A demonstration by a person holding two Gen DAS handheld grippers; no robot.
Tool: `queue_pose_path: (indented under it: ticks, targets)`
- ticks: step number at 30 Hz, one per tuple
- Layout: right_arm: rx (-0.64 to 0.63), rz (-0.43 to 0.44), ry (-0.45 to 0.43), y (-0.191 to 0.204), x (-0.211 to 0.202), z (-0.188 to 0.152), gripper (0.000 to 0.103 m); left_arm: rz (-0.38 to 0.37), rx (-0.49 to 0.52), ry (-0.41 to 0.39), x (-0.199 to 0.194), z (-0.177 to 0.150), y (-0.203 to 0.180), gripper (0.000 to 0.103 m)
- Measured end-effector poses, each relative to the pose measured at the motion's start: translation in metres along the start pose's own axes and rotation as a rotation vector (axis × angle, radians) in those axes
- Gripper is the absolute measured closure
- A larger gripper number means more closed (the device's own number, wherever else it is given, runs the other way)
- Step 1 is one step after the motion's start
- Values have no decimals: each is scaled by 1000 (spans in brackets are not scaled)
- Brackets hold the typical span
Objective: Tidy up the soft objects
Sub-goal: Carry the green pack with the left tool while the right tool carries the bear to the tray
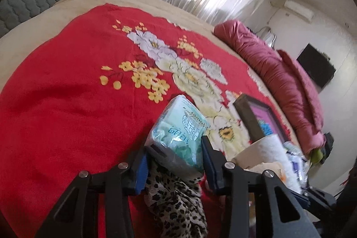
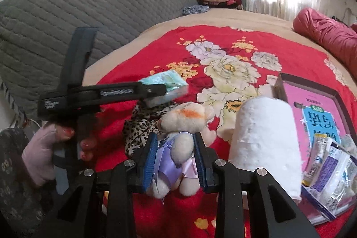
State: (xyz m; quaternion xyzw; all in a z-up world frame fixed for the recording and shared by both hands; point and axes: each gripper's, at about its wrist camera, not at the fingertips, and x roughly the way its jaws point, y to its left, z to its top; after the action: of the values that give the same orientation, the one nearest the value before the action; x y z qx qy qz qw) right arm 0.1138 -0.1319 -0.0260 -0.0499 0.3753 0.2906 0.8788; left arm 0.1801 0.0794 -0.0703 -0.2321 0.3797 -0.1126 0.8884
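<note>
The left claw [image 1: 174, 162] grips one tissue pack [image 1: 178, 133] at lower centre of the left wrist view, lifted clear of the bed [image 1: 67, 93], presumably for carrying to a sorting spot. The right claw [image 2: 175, 160] is closed around one plush bear [image 2: 178, 131] at lower centre of the right wrist view; whether the bear touches the bed cannot be told. One leopard-print cloth [image 2: 142, 126] lies just left of the bear. One white roll [image 2: 265, 144] stands upright at right. One pink box [image 2: 316, 108] holds several packets [image 2: 330, 173]; their count is unclear.
</note>
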Motion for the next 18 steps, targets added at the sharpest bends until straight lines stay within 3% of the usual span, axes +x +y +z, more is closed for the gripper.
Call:
queue_pose_path:
  ticks: [7, 18]
  targets:
    - [33, 4, -31, -6, -14, 1, 70, -31, -49, -39, -31, -1, 2, 60]
    - [39, 32, -35, -3, -23, -2, 70, 64, -19, 3, -52, -20, 3, 60]
